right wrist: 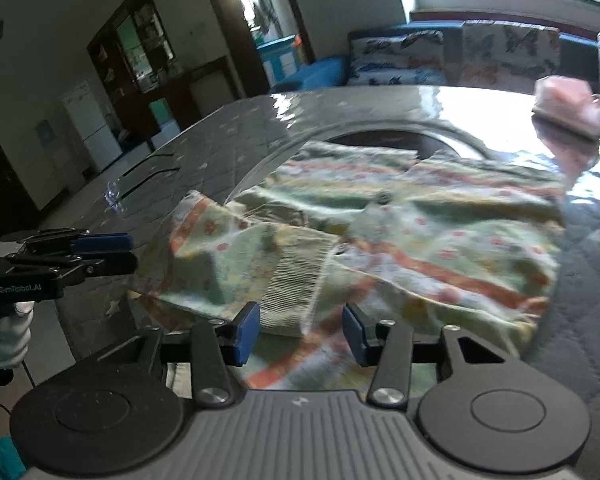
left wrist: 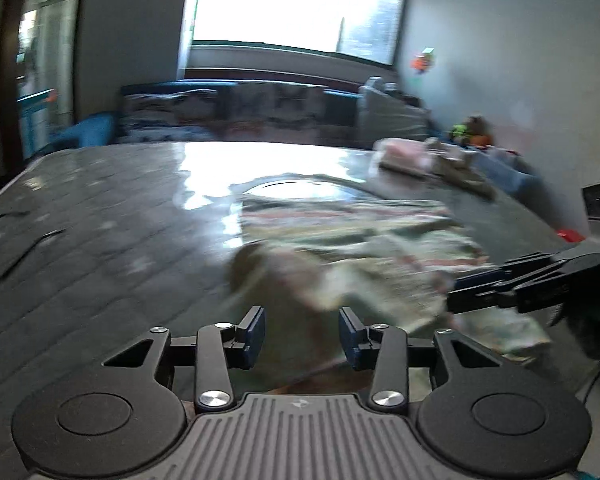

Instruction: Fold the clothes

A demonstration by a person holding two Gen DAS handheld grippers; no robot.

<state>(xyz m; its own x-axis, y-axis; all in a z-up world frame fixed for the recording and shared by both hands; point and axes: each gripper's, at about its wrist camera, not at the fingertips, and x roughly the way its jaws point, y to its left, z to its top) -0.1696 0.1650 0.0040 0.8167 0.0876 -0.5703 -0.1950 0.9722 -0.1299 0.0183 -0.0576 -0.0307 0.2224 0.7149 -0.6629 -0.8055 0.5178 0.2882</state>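
We hold our left gripper (left wrist: 302,332) low in the centre of its own view, blue pads parted, nothing pinched between them. It also juts in from the left edge of the right wrist view, seen side-on, gripped by our white-gloved hand (right wrist: 10,336) at lower left. Our right gripper (right wrist: 299,334) sits bottom centre, jaws apart and pressing on nothing; it enters the left view from the right edge.

"GmRobot.AI" (faint grey lettering) on the left hand-held gripper (right wrist: 100,254)
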